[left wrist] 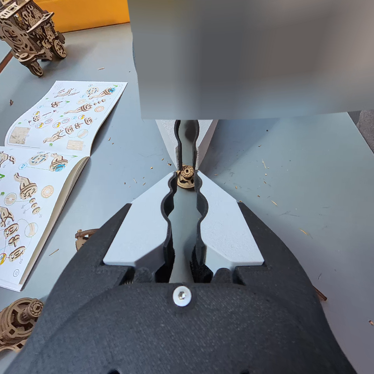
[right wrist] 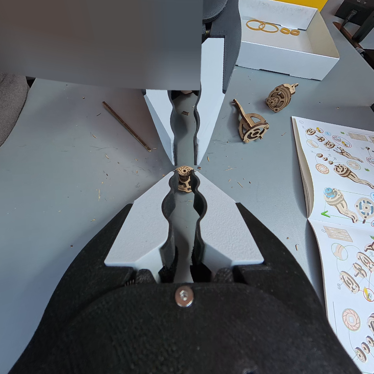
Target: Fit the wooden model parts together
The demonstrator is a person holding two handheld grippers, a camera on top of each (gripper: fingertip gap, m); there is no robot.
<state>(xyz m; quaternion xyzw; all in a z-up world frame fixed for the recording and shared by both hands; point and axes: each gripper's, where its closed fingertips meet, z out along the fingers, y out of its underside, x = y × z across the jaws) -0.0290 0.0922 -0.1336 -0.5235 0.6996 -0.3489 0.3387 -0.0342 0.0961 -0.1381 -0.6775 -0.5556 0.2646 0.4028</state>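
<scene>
A small wooden axle part (left wrist: 185, 181) with a round top disc, a gear and a wider base disc stands between both grippers above the grey table (left wrist: 283, 182). My left gripper (left wrist: 186, 176) is shut on its lower, wider disc. My right gripper (right wrist: 184, 173) comes from the opposite side, tip to tip, and is shut on the same part (right wrist: 183, 179) near its top disc. In the left wrist view the right gripper (left wrist: 187, 167) closes in from above. In the right wrist view the left gripper (right wrist: 185, 163) does the same.
An open instruction booklet (left wrist: 60, 141) lies left of the left gripper and shows in the right wrist view (right wrist: 344, 202). An assembled wooden model (left wrist: 30, 34) stands far left. Wooden subassemblies (right wrist: 280, 97) (right wrist: 251, 125), a wooden strip (right wrist: 126, 126) and a white box (right wrist: 315, 56) with rubber bands lie around. The grippers are tip to tip, or close to it.
</scene>
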